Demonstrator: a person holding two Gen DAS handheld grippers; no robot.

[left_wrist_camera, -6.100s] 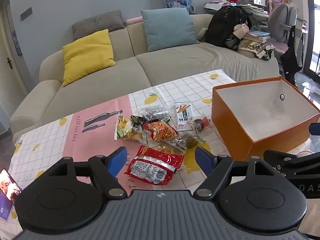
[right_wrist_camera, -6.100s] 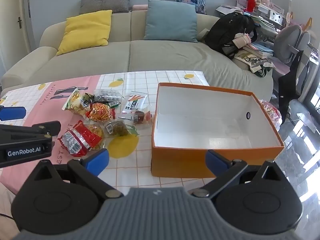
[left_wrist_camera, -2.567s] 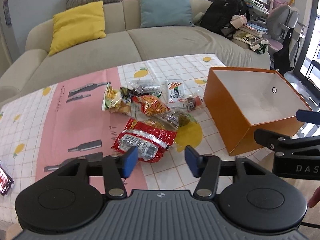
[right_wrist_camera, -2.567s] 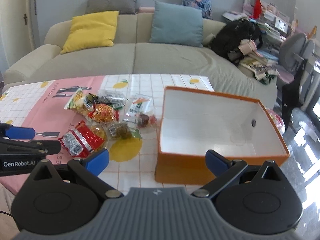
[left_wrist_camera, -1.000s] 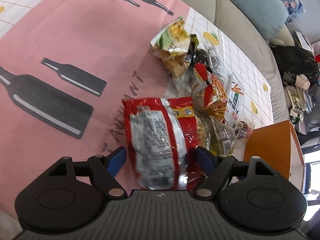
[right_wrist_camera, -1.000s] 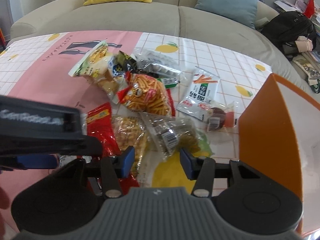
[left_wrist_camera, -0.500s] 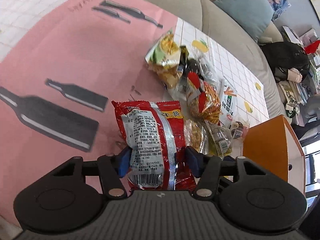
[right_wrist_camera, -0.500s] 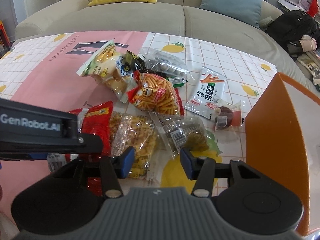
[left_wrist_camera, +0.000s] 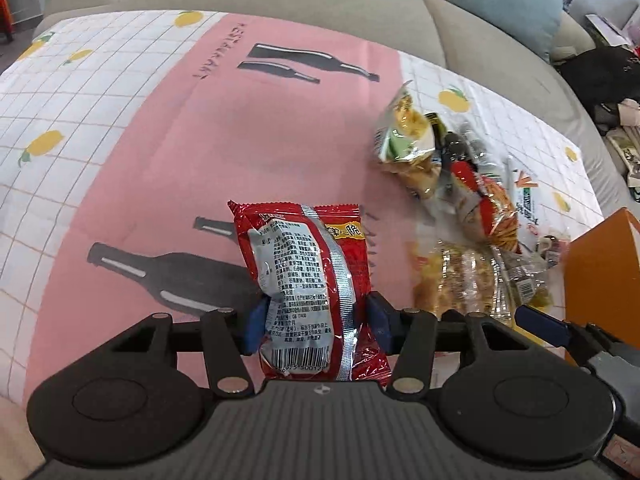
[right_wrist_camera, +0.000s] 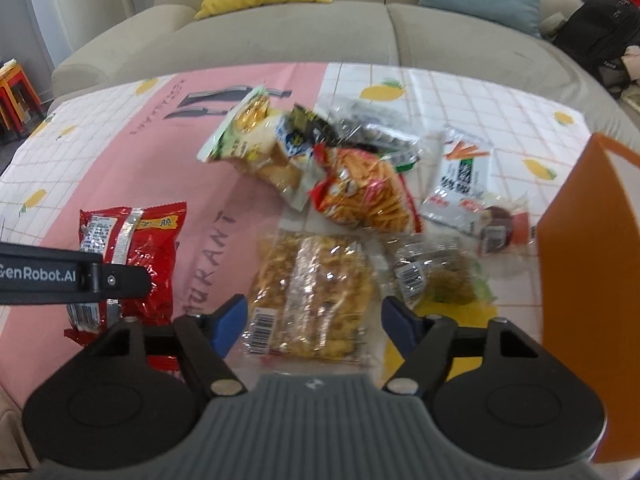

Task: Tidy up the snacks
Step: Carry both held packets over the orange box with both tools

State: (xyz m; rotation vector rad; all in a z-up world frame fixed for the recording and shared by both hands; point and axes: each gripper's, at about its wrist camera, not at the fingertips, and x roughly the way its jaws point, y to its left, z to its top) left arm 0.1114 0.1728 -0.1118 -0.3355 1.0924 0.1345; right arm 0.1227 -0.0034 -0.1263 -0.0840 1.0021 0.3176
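Observation:
My left gripper (left_wrist_camera: 316, 320) grips a red snack bag (left_wrist_camera: 304, 264) by its lower end; the jaws are closing and both blue pads press its sides. The bag stands clear of the pink tablecloth (left_wrist_camera: 200, 152). The right wrist view has the same red bag (right_wrist_camera: 148, 232) at the left, behind the left gripper's black arm. My right gripper (right_wrist_camera: 312, 320) is opening. A clear bag of yellow crisps (right_wrist_camera: 316, 280) lies between its pads, which do not touch it. The orange box (right_wrist_camera: 588, 280) stands at the right.
A pile of snack packs lies beyond: an orange-red sticks bag (right_wrist_camera: 364, 196), a green-white bag (right_wrist_camera: 256, 136), a white carrot pack (right_wrist_camera: 460, 184) and a small clear pack (right_wrist_camera: 440, 276). A beige sofa (right_wrist_camera: 320, 28) runs along the table's far edge.
The left jaws went from wide apart to pressed on the red bag, which rose off the cloth. The right jaws spread from narrow to wide around the clear yellow bag.

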